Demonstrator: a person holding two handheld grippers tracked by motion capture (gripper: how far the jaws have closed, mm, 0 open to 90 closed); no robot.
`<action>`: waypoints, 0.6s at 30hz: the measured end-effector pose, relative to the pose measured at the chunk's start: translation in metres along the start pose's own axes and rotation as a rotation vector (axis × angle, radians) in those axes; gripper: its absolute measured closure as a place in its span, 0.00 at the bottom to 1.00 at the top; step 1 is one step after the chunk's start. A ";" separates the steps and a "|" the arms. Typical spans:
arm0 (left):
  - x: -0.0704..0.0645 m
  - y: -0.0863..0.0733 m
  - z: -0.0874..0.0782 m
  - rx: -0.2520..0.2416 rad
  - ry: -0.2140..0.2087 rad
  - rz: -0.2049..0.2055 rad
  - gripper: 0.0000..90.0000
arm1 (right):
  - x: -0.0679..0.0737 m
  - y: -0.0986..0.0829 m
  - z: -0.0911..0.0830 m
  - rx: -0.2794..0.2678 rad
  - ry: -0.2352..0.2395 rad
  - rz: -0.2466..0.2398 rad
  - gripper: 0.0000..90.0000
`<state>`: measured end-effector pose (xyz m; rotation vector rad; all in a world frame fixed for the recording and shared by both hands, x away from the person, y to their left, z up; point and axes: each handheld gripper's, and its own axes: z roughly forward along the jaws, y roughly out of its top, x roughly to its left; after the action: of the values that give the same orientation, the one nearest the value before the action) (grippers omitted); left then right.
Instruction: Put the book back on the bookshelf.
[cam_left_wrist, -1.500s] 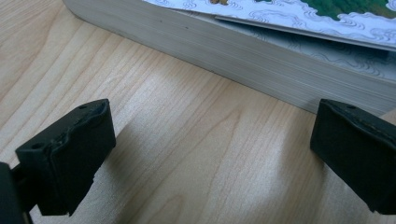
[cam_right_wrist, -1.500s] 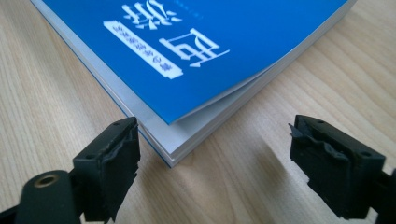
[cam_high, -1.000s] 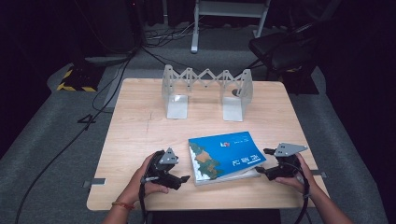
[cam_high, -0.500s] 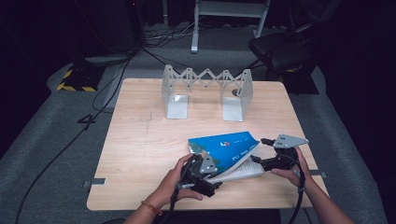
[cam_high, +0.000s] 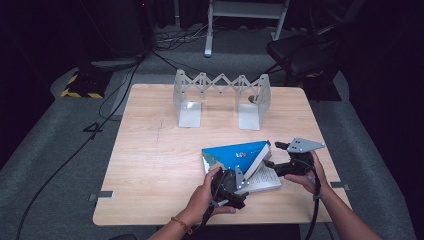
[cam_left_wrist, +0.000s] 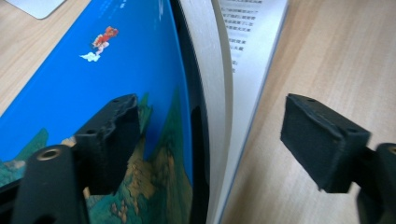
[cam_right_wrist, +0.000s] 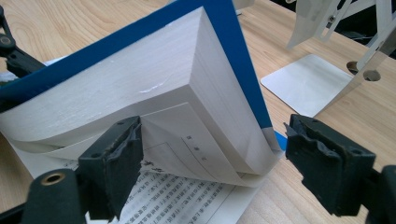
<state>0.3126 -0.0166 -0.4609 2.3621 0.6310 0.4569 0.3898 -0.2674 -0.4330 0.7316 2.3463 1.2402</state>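
Pale wood-grain counter (cam_high: 165, 165), rounded at the corners, set on grey carpet in a dark room, with cables trailing across the floor and a black chair (cam_high: 305, 50) beyond. At the far side, a silver metal folding book rack (cam_high: 220, 97): zigzag lattice between 2 flat upright ends on smooth plates. Near the front edge, a thick paperback book (cam_high: 235, 155) with glossy blue cover and painted green-brown landscape, lying open, its cover and a fat cream page block lifted off the printed page flat beneath. Left hand-held gripper (cam_left_wrist: 210, 140), matte black with blocky rubbery pads, jaws spread wide astride the raised cover and page edges, gripping nothing. Right hand-held gripper (cam_right_wrist: 212, 163), likewise parted wide at the lifted corner, left pad against curled pages, nothing clamped.
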 end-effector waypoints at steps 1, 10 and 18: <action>0.000 0.000 0.001 -0.002 0.007 -0.003 0.31 | 0.000 -0.001 0.000 -0.002 0.000 0.003 0.22; 0.013 -0.008 0.001 -0.002 0.005 -0.027 0.51 | 0.000 -0.006 -0.002 -0.011 0.005 0.010 0.22; 0.018 -0.004 -0.010 -0.050 -0.003 0.049 0.79 | -0.007 -0.010 -0.007 -0.027 0.013 0.045 0.20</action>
<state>0.3210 0.0010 -0.4533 2.3349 0.5558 0.4849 0.3891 -0.2808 -0.4371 0.7739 2.3305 1.2973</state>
